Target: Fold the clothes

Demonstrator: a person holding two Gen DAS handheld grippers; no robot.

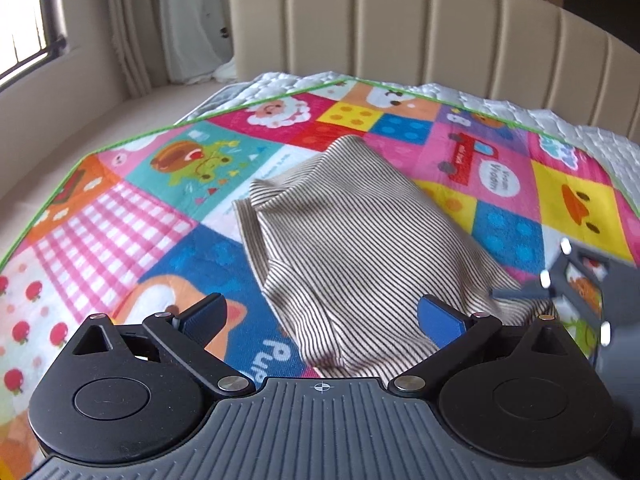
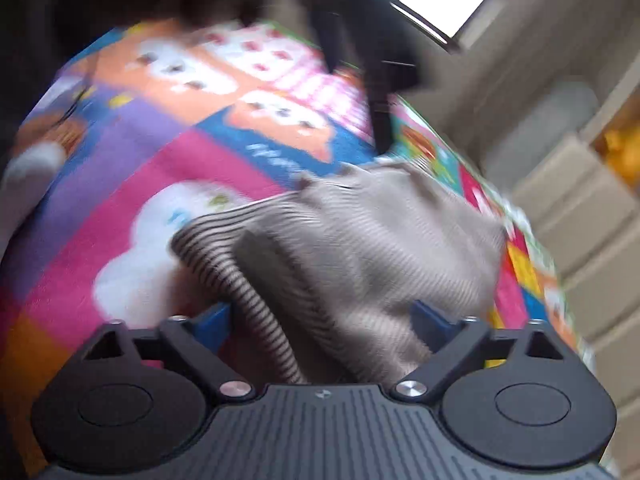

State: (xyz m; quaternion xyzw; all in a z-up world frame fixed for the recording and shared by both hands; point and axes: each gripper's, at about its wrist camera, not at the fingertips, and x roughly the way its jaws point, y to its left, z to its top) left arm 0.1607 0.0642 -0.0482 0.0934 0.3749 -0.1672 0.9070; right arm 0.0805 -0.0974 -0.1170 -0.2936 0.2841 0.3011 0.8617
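Nearest us in the left wrist view, our left tongs (image 1: 320, 316) are spread wide w/ nothing between the blue pads (image 1: 202, 314); the striped garment (image 1: 360, 232) lies just beyond, its near edge reaching btwn the open fingers. It sits bunched in a loose heap on the colorful cartoon mat (image 1: 140, 208), which covers the bed in front of a beige padded headboard (image 1: 400, 24). At the right edge we see the right gripper body (image 1: 592, 292) by the garment's corner. In the right wrist view, blurred, our right tongs (image 2: 320, 320) are also wide apart, w/ striped cloth draped btwn the fingers; we can't tell if they pinch it.
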